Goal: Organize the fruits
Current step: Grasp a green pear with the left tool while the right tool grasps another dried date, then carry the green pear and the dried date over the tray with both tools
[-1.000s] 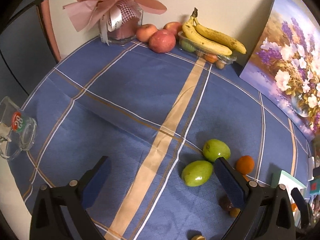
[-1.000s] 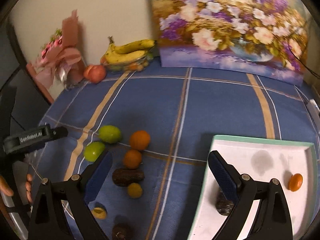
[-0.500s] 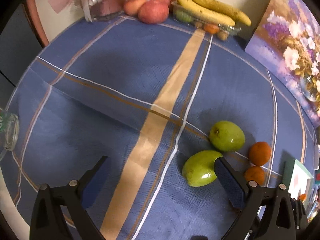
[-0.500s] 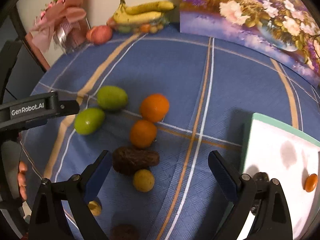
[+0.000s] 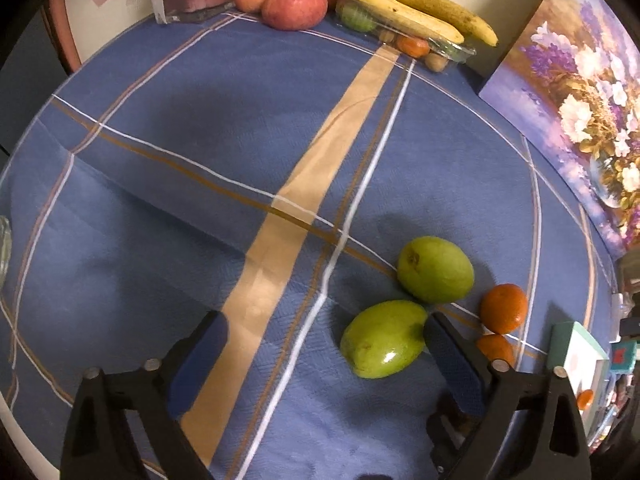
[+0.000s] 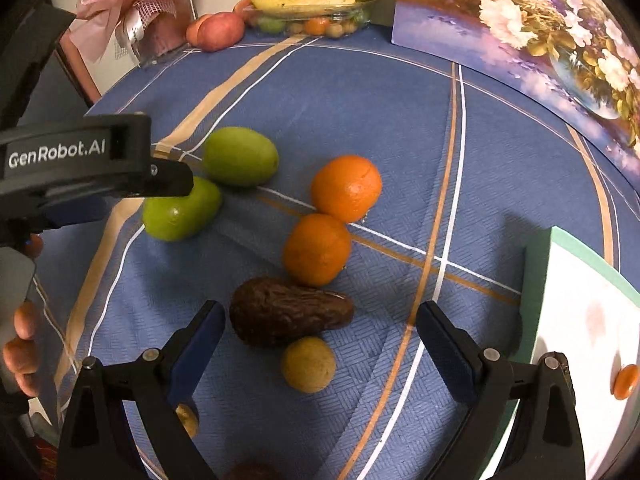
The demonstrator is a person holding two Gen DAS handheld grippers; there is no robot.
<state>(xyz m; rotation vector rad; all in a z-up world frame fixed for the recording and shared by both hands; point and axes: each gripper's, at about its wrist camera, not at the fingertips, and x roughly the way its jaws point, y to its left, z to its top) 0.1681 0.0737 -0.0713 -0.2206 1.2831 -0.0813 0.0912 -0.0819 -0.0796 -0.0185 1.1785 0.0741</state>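
Observation:
Two green mangoes lie on the blue cloth: the near one (image 5: 383, 338) (image 6: 181, 210) and the far one (image 5: 435, 269) (image 6: 240, 156). My left gripper (image 5: 326, 350) is open and low, its right finger beside the near mango; its body (image 6: 80, 162) also shows in the right wrist view. Two oranges (image 6: 346, 188) (image 6: 317, 249), a dark brown wrinkled fruit (image 6: 288, 312) and a small yellow fruit (image 6: 308, 364) lie before my open right gripper (image 6: 320, 340). The white tray with a green rim (image 6: 580, 320) holds a small orange fruit (image 6: 626, 380).
At the back edge stand a pink wrapped gift (image 6: 148, 8), red apples (image 5: 294, 4), and bananas (image 5: 416, 4) on a clear punnet of small fruits. A flower painting (image 6: 540, 12) leans at the back right. More small fruits lie near the front edge (image 6: 186, 416).
Both grippers have moved down and forward toward the loose fruits. The left now has the near mango just inside its right finger; the right now frames the brown and yellow fruits.

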